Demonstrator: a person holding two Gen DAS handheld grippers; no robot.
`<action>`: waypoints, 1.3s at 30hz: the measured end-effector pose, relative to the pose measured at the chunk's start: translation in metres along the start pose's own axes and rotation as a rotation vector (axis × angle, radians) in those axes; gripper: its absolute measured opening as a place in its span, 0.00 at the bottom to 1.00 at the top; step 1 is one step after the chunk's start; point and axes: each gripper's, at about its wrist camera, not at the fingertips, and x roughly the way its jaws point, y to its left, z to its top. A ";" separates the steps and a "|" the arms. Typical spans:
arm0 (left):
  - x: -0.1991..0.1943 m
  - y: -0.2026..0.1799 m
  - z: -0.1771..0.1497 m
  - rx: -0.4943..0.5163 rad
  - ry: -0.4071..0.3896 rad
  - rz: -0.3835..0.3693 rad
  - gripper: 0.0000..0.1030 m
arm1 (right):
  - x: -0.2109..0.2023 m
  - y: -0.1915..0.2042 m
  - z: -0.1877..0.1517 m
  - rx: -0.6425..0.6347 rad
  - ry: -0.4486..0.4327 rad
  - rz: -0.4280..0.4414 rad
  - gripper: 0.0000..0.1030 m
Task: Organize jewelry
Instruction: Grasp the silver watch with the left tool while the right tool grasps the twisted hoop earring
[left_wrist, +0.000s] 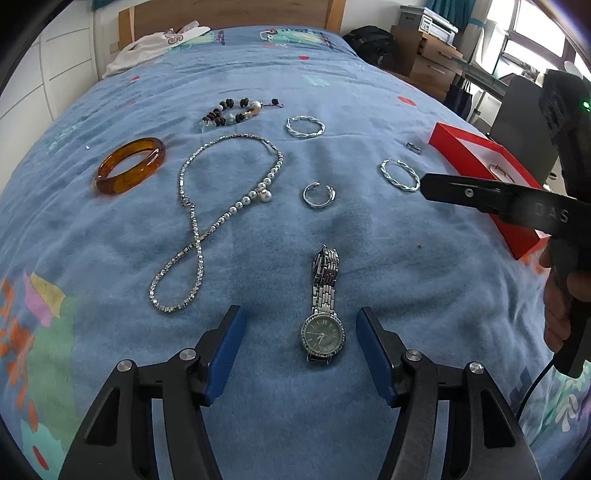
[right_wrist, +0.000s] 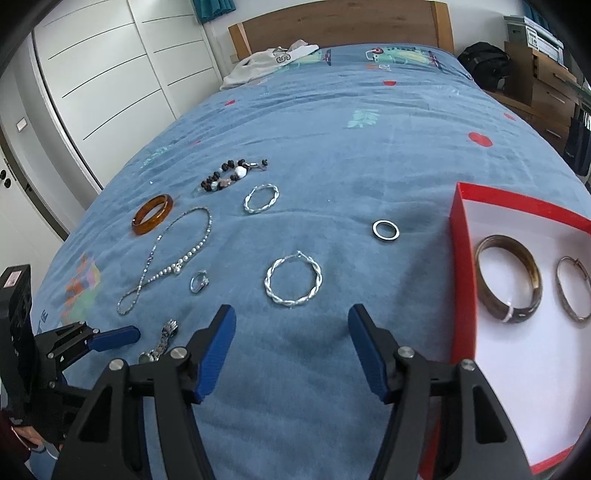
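Jewelry lies on a blue bedspread. In the left wrist view my left gripper (left_wrist: 299, 317) is open with a silver watch (left_wrist: 323, 314) between its fingers. Beyond lie a pearl necklace (left_wrist: 218, 206), an amber bangle (left_wrist: 130, 165), a bead bracelet (left_wrist: 231, 112), two twisted silver hoops (left_wrist: 305, 126) (left_wrist: 400, 174) and an open ring (left_wrist: 318, 195). In the right wrist view my right gripper (right_wrist: 291, 317) is open and empty, just short of a twisted hoop (right_wrist: 293, 282). A red box (right_wrist: 461, 236) at right holds a brown bangle (right_wrist: 508, 278) and a thin hoop (right_wrist: 574, 293). A plain ring (right_wrist: 385, 230) lies near it.
A white garment (right_wrist: 269, 62) lies at the head of the bed by the wooden headboard (right_wrist: 340, 26). White wardrobes (right_wrist: 103, 74) stand left of the bed. Wooden drawers (right_wrist: 546, 85) and a black bag (right_wrist: 484, 62) stand to the right.
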 end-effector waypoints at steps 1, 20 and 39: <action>0.001 -0.001 0.000 0.002 0.000 0.000 0.60 | 0.003 0.000 0.001 0.003 0.001 -0.001 0.58; 0.000 0.008 0.000 0.039 0.014 -0.010 0.22 | 0.032 -0.004 0.013 0.003 0.011 0.007 0.42; -0.030 0.003 0.000 0.030 -0.009 0.008 0.22 | 0.003 0.005 0.000 -0.008 0.011 -0.002 0.37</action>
